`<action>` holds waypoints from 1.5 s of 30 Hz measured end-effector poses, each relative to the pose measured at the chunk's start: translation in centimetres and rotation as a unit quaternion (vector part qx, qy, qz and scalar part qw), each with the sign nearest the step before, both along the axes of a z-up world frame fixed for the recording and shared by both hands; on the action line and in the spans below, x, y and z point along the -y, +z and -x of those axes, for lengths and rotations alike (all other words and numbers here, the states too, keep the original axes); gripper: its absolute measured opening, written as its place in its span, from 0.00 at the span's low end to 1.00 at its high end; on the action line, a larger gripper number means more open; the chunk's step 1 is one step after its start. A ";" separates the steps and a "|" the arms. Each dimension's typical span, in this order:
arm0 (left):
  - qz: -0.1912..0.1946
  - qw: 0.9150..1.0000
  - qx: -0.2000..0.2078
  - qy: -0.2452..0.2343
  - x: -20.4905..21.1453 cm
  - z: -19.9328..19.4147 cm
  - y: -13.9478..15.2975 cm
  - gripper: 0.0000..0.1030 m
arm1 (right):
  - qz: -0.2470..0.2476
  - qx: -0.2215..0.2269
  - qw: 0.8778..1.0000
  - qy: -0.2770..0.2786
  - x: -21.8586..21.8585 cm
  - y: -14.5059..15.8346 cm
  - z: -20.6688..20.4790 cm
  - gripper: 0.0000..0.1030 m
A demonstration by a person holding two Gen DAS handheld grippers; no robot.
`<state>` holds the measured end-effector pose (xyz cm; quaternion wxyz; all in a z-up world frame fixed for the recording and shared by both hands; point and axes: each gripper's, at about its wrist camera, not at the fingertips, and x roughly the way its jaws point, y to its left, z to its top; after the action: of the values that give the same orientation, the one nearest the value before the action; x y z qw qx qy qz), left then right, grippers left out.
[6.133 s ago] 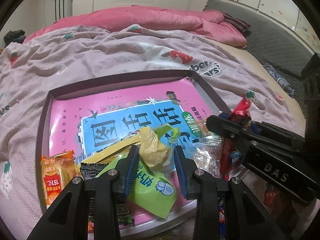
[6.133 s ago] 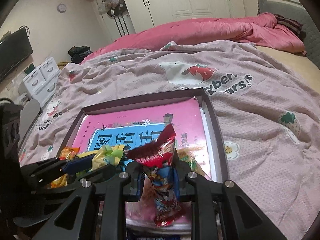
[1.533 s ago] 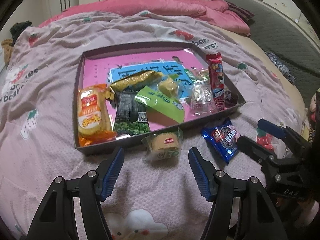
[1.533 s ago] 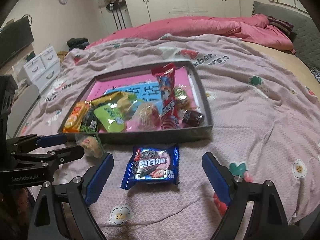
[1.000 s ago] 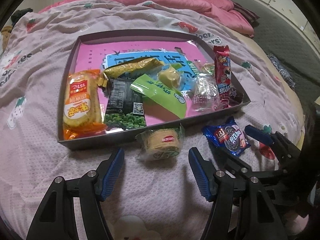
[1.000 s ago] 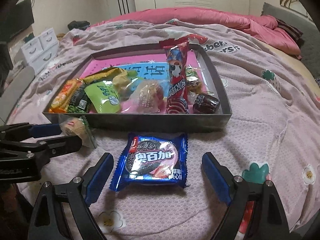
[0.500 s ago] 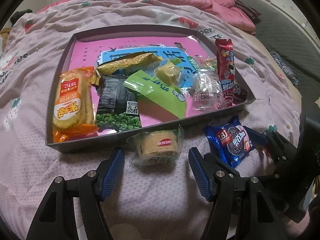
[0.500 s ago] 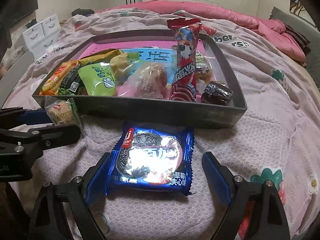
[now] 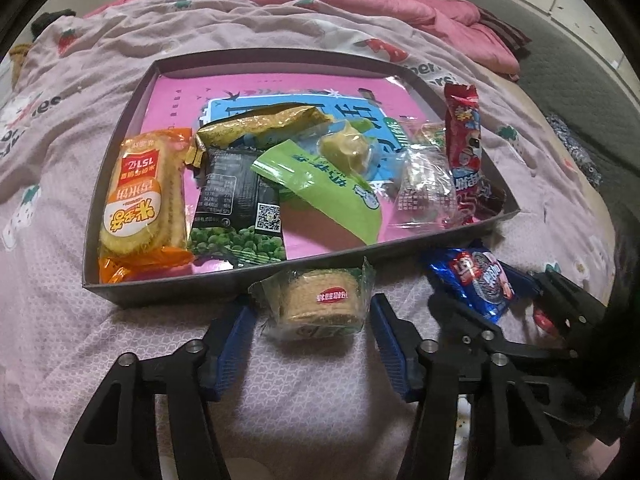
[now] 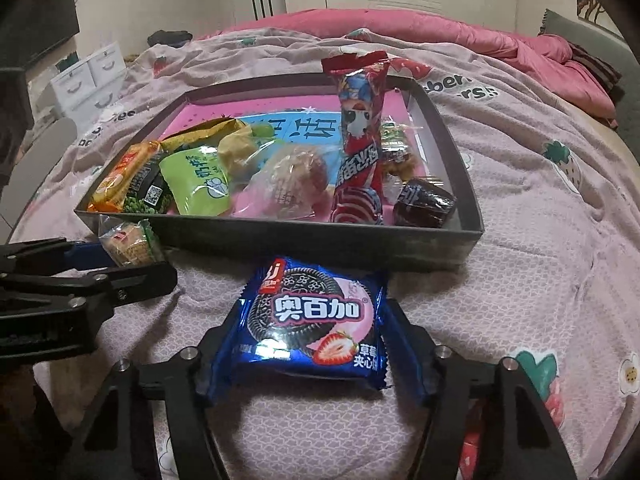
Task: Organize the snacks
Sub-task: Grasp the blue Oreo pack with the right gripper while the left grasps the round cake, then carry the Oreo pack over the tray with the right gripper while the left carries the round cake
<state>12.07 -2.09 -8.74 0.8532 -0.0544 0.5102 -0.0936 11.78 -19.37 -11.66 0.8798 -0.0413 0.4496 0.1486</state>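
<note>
- Right gripper (image 10: 306, 354) has just been closing; its blue pads sit against the side edges of the blue cookie pack (image 10: 310, 320), which lies flat on the bedspread (image 10: 540, 240), long axis crosswise
- Left gripper (image 9: 310, 322) has just been closing; jaws flank the round wafer pack (image 9: 318, 304), contact unclear
- Behind both, the grey tray (image 10: 320, 236) holds snacks; the red stick pack (image 10: 360, 140) leans lengthwise away

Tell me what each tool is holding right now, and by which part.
The right tool grips the blue cookie packet by its two side edges. The left tool straddles the round biscuit pack, its jaws just closing, pads not yet pressing its sides.
</note>
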 end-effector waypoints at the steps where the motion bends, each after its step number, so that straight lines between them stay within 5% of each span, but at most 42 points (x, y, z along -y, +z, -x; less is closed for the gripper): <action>1: 0.000 1.000 0.000 0.000 0.1 0.0 -0.1 0.53 | -0.001 0.000 1.000 0.001 0.1 0.1 0.1 0.60; 13: 0.008 1.000 0.010 -0.013 0.4 0.3 0.4 0.40 | -0.013 -0.006 1.000 -0.017 1.3 1.1 1.0 0.57; 32: 0.045 0.998 0.042 -0.018 -1.1 2.1 4.6 0.39 | -0.049 0.027 0.998 -0.022 2.0 3.7 2.3 0.57; 45: 0.036 0.997 0.071 -0.019 -1.1 2.4 6.5 0.39 | -0.045 0.074 0.996 -0.003 0.9 6.1 3.0 0.57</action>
<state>9.65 -1.02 -2.27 0.8827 -0.0682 0.4459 -0.1320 8.78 -20.31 -5.53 0.9121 -0.0117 0.3762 0.1627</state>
